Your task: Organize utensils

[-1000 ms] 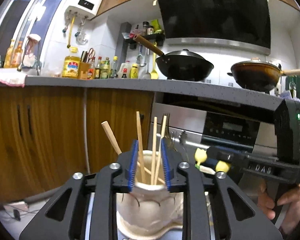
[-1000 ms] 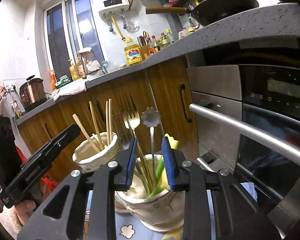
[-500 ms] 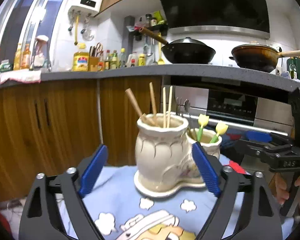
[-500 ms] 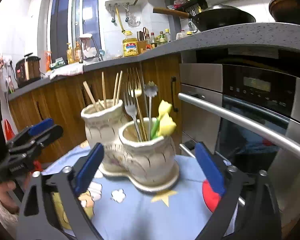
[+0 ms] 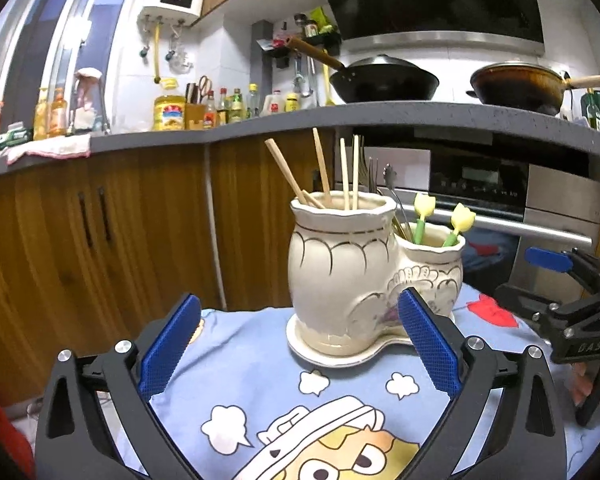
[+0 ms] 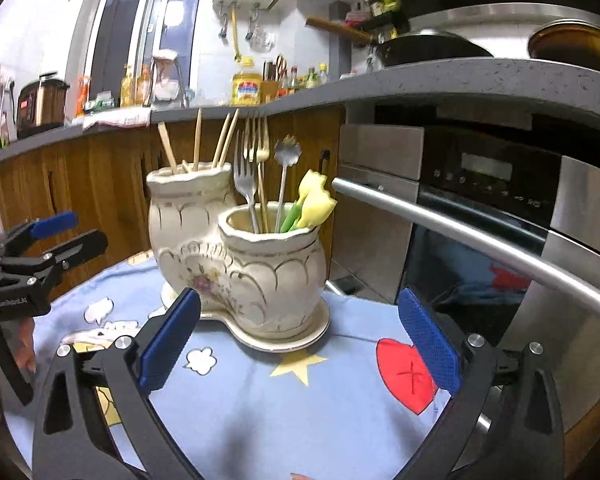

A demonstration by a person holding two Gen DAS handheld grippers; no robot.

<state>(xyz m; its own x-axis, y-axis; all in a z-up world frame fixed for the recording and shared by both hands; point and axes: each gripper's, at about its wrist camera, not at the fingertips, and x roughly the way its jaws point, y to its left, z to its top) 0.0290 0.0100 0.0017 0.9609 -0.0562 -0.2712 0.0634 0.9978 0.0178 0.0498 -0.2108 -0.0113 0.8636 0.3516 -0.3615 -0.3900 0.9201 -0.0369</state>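
In the left wrist view, the left gripper fills the bottom of the frame with its blue-padded fingers spread wide and nothing between them. The cream ceramic holder stands right of centre on a blue cartoon tablecloth; it has a taller cup joined to a shorter one on a shared base. Wooden chopsticks stand in the taller cup. Two yellow tulip-topped utensils rise from the shorter cup. The right gripper shows at the right edge, also spread apart and empty.

In the right wrist view, the right gripper sits wide open along the bottom edge, with the holder in the centre of the frame beyond its fingertips, not touching them. Forks and a flower-topped spoon stand in the nearer, shorter cup. An oven occupies the right half of the frame.
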